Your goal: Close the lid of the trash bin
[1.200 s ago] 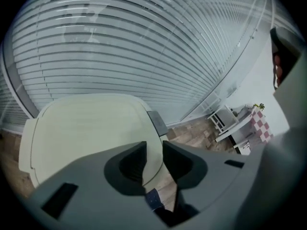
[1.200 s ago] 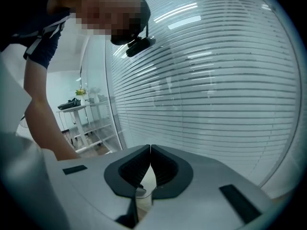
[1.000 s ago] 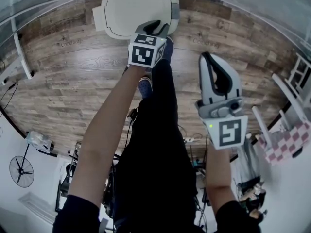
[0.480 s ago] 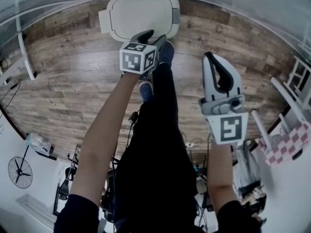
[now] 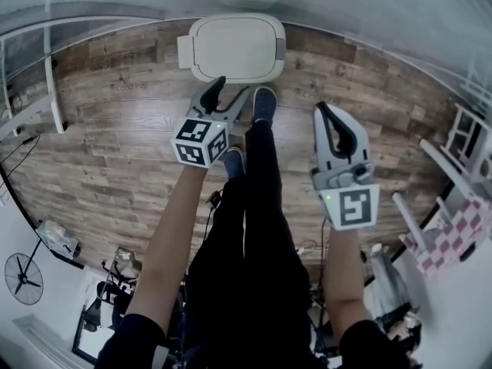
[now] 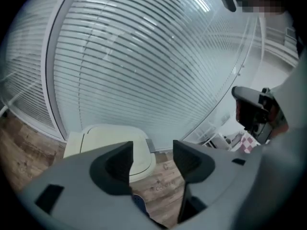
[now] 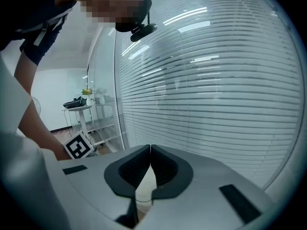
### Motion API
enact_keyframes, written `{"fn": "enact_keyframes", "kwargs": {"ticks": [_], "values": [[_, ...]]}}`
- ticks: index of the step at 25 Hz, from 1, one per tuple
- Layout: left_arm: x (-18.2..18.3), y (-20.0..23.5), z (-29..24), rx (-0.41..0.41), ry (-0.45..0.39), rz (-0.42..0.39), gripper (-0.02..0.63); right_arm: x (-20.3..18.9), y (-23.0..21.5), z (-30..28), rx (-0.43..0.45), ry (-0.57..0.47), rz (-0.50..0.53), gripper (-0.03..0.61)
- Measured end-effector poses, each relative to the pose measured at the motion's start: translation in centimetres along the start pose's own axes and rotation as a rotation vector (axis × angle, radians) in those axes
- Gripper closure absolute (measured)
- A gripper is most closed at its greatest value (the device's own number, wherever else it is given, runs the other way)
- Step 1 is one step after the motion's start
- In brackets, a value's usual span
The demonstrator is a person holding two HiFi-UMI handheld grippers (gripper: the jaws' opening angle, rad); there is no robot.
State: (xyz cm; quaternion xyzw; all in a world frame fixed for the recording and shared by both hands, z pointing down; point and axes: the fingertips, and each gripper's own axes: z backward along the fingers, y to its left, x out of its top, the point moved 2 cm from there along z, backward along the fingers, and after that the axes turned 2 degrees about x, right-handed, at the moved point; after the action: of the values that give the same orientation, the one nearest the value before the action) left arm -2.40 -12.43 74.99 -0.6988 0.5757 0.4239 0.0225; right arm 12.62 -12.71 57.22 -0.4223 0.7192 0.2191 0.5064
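Bin [image 5: 234, 46] top centre, lid down. Left gripper [image 5: 231, 92] just below it, jaws opening, empty. Right gripper [image 5: 324, 109] jaws together.

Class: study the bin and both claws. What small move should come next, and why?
Probably draw the left claw back and rest. The trash bin lid lies flat and shut, and that claw's jaws are opening with nothing between them. The right claw is shut and empty.
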Motion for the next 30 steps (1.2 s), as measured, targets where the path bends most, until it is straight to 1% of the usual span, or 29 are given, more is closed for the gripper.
{"fn": "enact_keyframes", "kwargs": {"ticks": [3, 5, 8, 11, 13, 15, 17, 19, 23, 25, 27, 30], "values": [[1.9, -1.1, 3.1, -0.019, -0.079, 0.014, 0.362, 1.2, 0.1, 0.9, 0.003, -0.002, -0.009, 0.574], [3.1, -1.8, 5.5, -0.016, -0.135, 0.008, 0.354, 2.2, 0.2, 1.8, 0.002, -0.014, -0.014, 0.574], [4.6, -2.7, 9.1, 0.021, -0.209, -0.041, 0.344, 3.2, 0.7, 3.1, 0.004, -0.006, 0.002, 0.574], [5.6, -3.6, 12.3, 0.045, -0.239, -0.092, 0.335, 4.3, 1.2, 4.2, 0.01, -0.013, 0.023, 0.574], [6.3, -4.4, 14.5, 0.053, -0.26, -0.109, 0.334, 5.2, 1.8, 5.2, 0.009, -0.022, 0.023, 0.574], [7.1, -5.3, 17.0, 0.062, -0.281, -0.086, 0.334, 6.2, 2.5, 6.4, -0.001, -0.032, 0.019, 0.574], [8.6, -5.9, 19.3, 0.064, -0.32, -0.06, 0.334, 7.4, 2.9, 7.2, -0.021, -0.044, 0.039, 0.572], [10.3, -6.4, 21.1, 0.064, -0.372, -0.076, 0.334, 8.5, 3.0, 7.7, -0.042, -0.056, 0.059, 0.572], [12.2, -7.4, 25.1, 0.067, -0.426, -0.117, 0.334, 10.0, 3.1, 9.8, -0.092, -0.099, 0.003, 0.572], [13.0, -7.6, 27.3, 0.082, -0.459, -0.117, 0.334, 10.4, 3.2, 10.6, -0.107, -0.133, -0.047, 0.572], [13.1, -8.1, 29.3, 0.089, -0.487, -0.118, 0.334, 10.6, 3.5, 11.4, -0.116, -0.144, -0.09, 0.572], [13.2, -9.0, 31.8, 0.058, -0.508, -0.089, 0.334, 10.7, 4.3, 12.6, -0.136, -0.158, -0.109, 0.572]]}}
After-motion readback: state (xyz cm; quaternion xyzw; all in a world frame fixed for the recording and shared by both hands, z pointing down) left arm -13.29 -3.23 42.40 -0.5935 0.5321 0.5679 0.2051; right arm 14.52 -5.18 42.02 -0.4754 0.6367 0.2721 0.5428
